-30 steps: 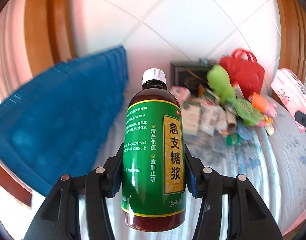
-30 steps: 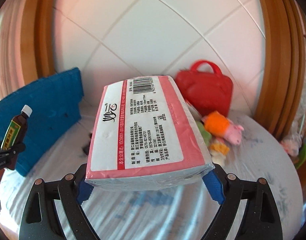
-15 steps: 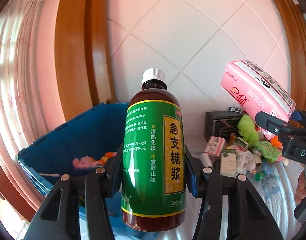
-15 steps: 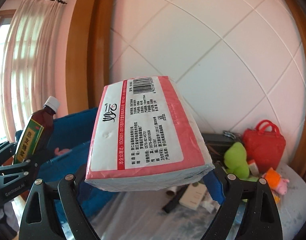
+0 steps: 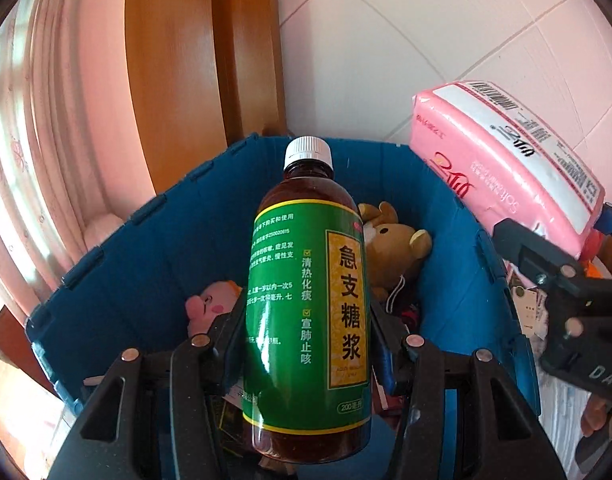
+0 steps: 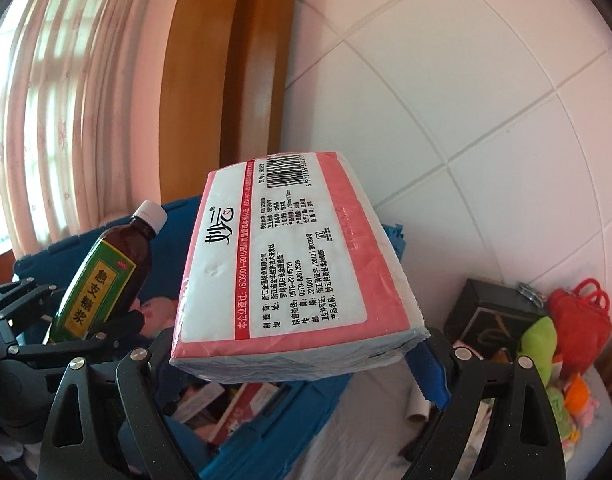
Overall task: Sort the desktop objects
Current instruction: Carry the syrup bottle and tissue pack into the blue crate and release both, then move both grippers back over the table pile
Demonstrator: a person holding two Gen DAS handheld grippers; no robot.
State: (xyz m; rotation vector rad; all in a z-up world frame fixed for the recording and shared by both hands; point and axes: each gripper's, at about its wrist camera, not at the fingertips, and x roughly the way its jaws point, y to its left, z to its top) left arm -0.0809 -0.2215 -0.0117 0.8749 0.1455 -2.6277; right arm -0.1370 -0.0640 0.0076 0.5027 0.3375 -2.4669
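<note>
both grippers have swung over the blue bin (image 5: 154, 264): left gripper (image 5: 306, 344) clamps the syrup bottle (image 5: 309, 320), right gripper (image 6: 298, 364) the tissue pack (image 6: 294, 268) at 2 o'clock; releasing together could make them collide.

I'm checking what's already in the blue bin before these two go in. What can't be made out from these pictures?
- Left wrist view: the bottle hides the middle of the bin; only a bear and pink toy show.
- Right wrist view: the tissue pack covers most of the bin; the boxes below are too blurred to read.
</note>
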